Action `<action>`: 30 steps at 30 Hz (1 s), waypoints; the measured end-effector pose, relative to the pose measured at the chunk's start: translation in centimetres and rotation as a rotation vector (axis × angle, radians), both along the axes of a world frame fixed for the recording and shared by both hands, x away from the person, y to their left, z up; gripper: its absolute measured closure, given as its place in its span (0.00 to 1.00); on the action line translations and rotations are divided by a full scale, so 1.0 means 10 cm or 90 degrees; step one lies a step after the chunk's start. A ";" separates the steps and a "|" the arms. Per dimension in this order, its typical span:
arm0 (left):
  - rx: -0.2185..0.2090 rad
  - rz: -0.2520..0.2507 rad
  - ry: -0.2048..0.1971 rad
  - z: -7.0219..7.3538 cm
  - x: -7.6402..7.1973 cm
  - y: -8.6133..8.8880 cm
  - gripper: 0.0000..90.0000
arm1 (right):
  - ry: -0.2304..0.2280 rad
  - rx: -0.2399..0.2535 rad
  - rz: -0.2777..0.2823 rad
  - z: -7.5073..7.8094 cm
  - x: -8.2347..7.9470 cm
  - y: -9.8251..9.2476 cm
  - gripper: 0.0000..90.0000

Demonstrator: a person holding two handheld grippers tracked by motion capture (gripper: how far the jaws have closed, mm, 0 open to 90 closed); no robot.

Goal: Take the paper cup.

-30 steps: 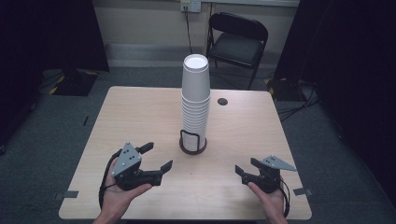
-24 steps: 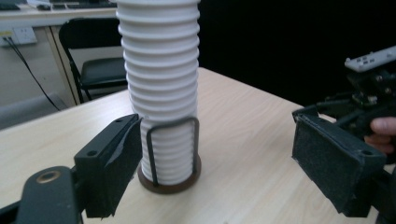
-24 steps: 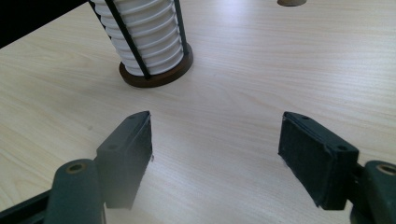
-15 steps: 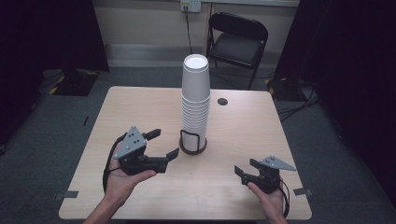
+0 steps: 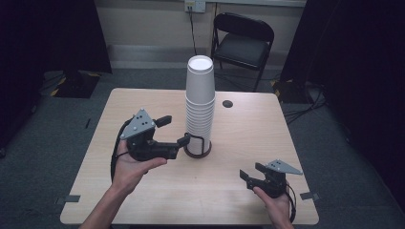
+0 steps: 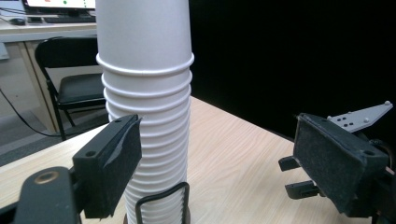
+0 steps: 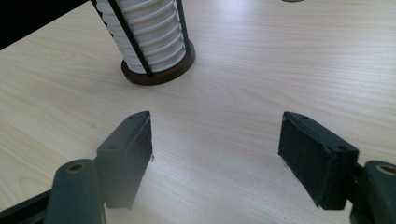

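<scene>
A tall stack of white paper cups stands upright in a dark round holder with a wire frame at the table's middle. My left gripper is raised off the table just left of the stack, open, its nearer jaw tip close beside the holder. In the left gripper view the cup stack rises just beyond the open jaws of my left gripper, partly behind the left one, with nothing between the pads. My right gripper rests low at the front right, open and empty. In the right gripper view that gripper faces the holder across bare wood.
A small dark disc lies on the wooden table behind and right of the stack. A black folding chair stands beyond the far edge. The other hand's gripper shows far off in the left gripper view.
The left hand has lifted its gripper off the table and carried it forward and right, up to the cup stack. The right gripper has stayed put.
</scene>
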State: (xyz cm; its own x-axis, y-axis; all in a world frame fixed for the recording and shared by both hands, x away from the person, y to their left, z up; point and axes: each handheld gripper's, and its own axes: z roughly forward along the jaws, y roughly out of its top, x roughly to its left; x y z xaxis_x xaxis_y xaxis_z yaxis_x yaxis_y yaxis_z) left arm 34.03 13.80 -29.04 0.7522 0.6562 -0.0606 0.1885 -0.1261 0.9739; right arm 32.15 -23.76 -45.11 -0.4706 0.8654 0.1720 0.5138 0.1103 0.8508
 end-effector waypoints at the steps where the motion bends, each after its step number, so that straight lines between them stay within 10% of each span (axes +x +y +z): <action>1: -0.004 0.007 -0.006 0.02 0.02 -0.01 0.17 | 0.002 -0.001 -0.002 0.00 0.00 0.00 0.29; 30: -0.015 0.029 -0.019 0.51 0.57 -0.18 0.18 | 0.005 -0.003 -0.001 -0.01 0.01 0.01 0.28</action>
